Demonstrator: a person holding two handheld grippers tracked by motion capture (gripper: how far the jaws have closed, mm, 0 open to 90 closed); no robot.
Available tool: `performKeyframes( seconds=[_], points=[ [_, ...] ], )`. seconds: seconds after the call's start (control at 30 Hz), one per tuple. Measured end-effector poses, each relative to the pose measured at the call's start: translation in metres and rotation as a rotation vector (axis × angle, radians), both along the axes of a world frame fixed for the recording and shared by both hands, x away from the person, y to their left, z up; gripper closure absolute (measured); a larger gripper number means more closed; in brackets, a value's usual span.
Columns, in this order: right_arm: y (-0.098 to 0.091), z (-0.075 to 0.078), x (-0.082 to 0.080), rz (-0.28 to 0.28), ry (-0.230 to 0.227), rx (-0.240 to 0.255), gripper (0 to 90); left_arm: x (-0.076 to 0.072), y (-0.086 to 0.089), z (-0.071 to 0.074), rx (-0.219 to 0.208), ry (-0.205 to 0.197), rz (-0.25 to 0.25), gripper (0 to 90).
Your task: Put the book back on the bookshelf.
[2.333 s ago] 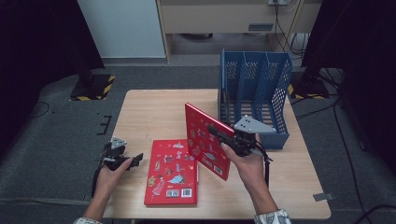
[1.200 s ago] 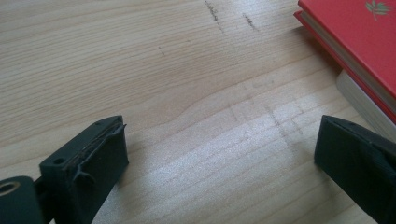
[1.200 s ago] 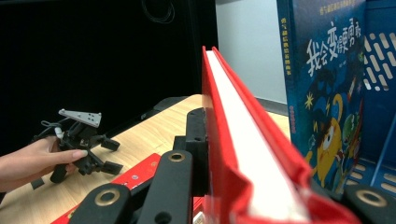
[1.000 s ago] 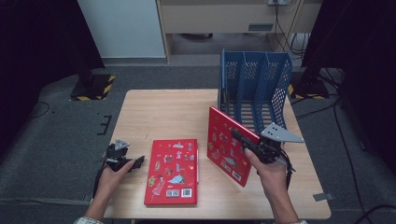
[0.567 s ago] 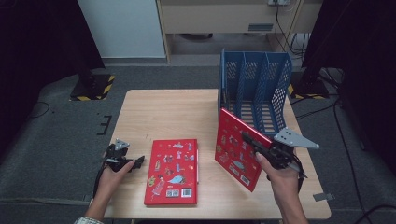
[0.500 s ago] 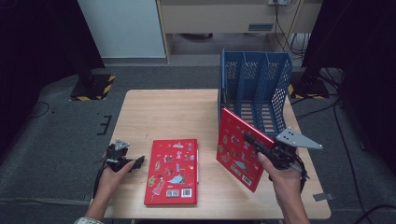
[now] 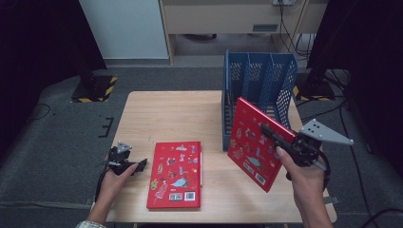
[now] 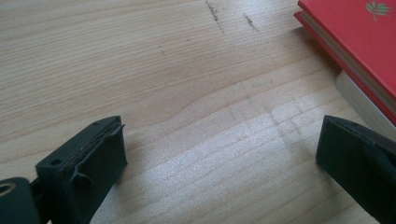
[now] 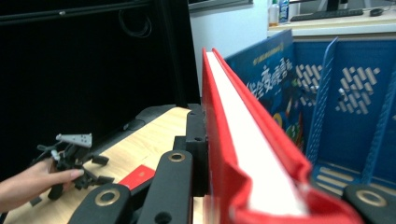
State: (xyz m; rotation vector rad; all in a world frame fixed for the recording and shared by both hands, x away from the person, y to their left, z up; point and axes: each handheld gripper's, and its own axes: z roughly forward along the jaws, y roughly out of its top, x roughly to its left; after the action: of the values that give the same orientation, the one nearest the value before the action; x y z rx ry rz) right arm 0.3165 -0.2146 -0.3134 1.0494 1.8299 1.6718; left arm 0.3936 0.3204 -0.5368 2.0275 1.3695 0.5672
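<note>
Right tongs [image 7: 278,137], lower right of frame, clamped on a tilted red illustrated hardcover book [image 7: 252,142] before the blue mesh three-slot file rack [image 7: 259,76]; left tongs [image 7: 133,166], lower left, jaws wide apart, empty, on the pale wooden counter [image 7: 166,114] beside a second flat red book [image 7: 176,173].

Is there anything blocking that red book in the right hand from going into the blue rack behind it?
Nothing visible blocks it. The held red book is tilted right in front of the blue rack, though a blue book already stands in one slot.
</note>
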Motion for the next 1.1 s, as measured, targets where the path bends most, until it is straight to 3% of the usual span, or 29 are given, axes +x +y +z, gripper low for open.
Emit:
performKeyframes(
  seconds=[0.33,0.7,0.8,1.07,1.1],
  points=[
    [-0.013,0.031,0.012,-0.064,-0.004,0.011,79.7,0.000,-0.001,0.000,0.002,0.002,0.004,0.0],
    [-0.015,0.044,0.036,-0.143,-0.016,-0.017,79.7,0.000,-0.001,0.000,0.002,0.003,0.004,0.0],
    [-0.014,0.048,0.049,-0.172,-0.020,-0.009,79.7,0.001,-0.001,0.000,-0.003,-0.001,0.007,0.0],
    [-0.008,0.055,0.070,-0.231,-0.034,-0.036,79.7,0.001,-0.002,0.000,-0.003,-0.001,0.008,0.0],
    [-0.008,0.055,0.078,-0.252,-0.034,-0.047,79.8,0.001,-0.002,0.000,-0.003,-0.001,0.008,0.0]
  ],
)
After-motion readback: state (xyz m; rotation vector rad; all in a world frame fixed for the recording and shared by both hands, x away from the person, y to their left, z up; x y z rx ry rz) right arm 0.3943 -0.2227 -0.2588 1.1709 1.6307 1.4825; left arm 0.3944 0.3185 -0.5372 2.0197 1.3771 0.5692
